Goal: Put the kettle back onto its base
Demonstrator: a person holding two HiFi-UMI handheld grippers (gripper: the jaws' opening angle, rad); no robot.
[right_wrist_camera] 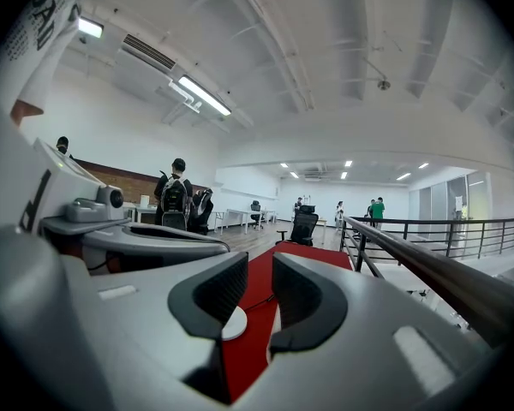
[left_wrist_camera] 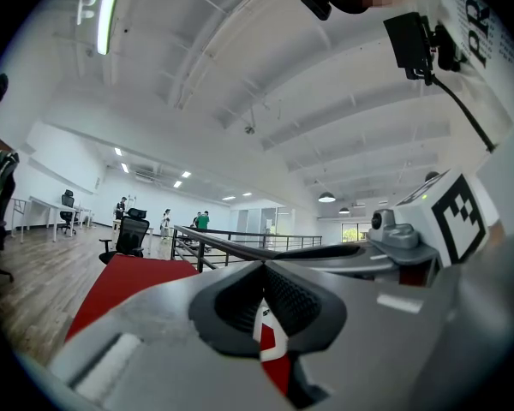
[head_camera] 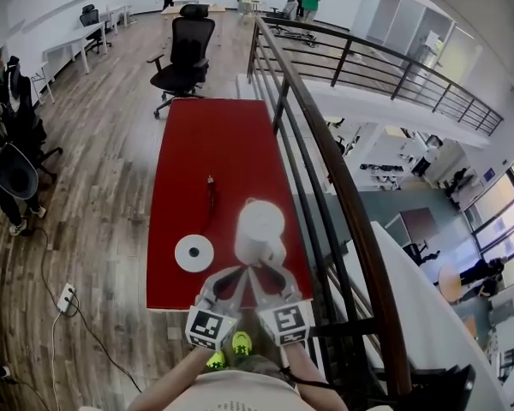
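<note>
In the head view a white kettle (head_camera: pixel 259 229) stands upright on the red table (head_camera: pixel 206 135), near its front right. The round white base (head_camera: pixel 194 253) lies flat to the kettle's left, apart from it, with a dark cord (head_camera: pixel 211 197) running away from it. Both grippers reach in from the table's front edge, just short of the kettle's near side. My left gripper (head_camera: pixel 237 274) has its pads (left_wrist_camera: pixel 240 302) together at the tips, with nothing gripped. My right gripper (head_camera: pixel 268 274) stands open; through its gap I see red table and the base (right_wrist_camera: pixel 233 322).
A dark metal railing (head_camera: pixel 325 144) runs along the table's right side, with a drop to a lower floor beyond it. A black office chair (head_camera: pixel 187 54) stands at the table's far end. A power strip (head_camera: pixel 67 298) lies on the wooden floor at left. People stand far off.
</note>
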